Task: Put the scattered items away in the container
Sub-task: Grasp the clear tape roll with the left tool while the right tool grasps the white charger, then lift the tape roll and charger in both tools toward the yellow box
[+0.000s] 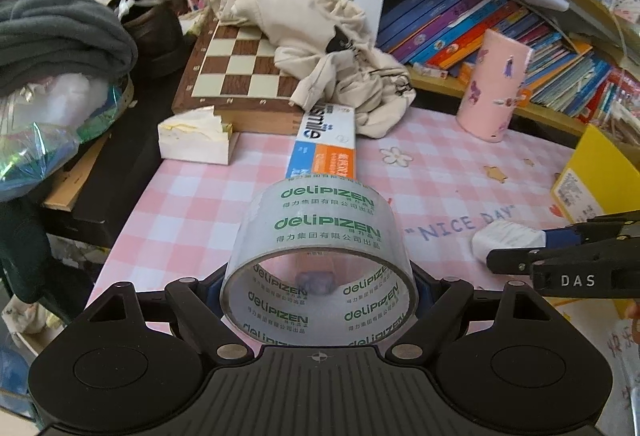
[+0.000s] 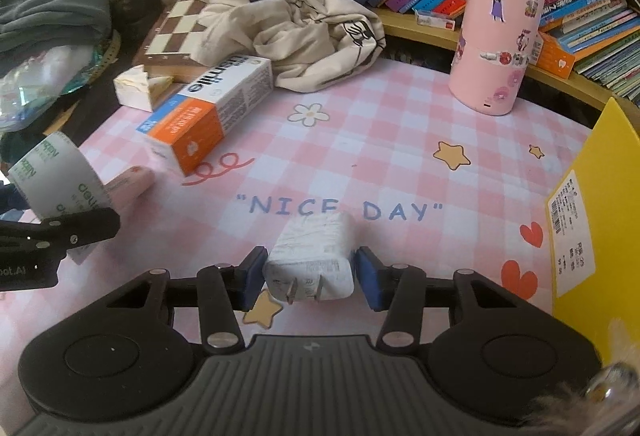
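Observation:
My left gripper (image 1: pixel 318 288) is shut on a clear roll of packing tape (image 1: pixel 320 244) with green lettering, held above the pink checked tablecloth; the roll also shows at the left of the right wrist view (image 2: pixel 56 176). My right gripper (image 2: pixel 310 274) has its blue pads on either side of a white plug charger (image 2: pixel 316 256), close against it; the charger also shows in the left wrist view (image 1: pixel 508 238). A yellow container (image 2: pixel 596 204) stands at the right edge. An orange, blue and white toothpaste box (image 2: pixel 208 108) and a pink tube (image 2: pixel 130 182) lie on the cloth.
A pink stickered cylinder (image 2: pixel 496 40) stands at the back right. A chessboard box (image 1: pixel 244 72) with a cream cloth bag (image 1: pixel 320 36) on it sits at the back, a tissue box (image 1: pixel 196 136) beside it. Bookshelves run behind. Clothes and a foil bag are piled at the left.

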Available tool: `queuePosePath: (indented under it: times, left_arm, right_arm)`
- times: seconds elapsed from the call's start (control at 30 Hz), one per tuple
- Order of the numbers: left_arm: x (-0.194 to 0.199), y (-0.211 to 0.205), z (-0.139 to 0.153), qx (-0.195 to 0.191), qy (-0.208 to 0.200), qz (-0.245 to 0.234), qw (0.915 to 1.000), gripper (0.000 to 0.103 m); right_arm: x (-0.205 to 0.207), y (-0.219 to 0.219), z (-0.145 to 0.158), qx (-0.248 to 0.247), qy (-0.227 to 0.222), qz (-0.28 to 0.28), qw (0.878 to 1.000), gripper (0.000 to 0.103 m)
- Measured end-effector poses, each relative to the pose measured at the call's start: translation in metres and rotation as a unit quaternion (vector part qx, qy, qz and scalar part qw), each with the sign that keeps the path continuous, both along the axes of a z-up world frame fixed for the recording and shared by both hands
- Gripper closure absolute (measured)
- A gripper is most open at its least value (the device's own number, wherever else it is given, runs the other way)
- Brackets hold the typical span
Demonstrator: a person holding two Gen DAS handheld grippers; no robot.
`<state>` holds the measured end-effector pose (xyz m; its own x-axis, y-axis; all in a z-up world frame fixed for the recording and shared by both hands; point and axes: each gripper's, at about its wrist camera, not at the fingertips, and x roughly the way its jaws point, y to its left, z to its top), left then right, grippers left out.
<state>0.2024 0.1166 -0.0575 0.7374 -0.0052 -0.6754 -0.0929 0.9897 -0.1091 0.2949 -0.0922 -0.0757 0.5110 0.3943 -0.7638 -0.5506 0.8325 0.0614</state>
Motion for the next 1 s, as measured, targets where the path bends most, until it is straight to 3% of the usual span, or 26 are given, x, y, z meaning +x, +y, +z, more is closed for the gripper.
queuePosePath:
  times: [1.0]
  left_arm:
    - [-0.093,-0.016,0.042,-0.013,-0.045,-0.038,0.9982,0.019]
  right_arm:
    - [-0.1,-0.033,0.033,0.02,-0.018,-0.004,1.0,0.061]
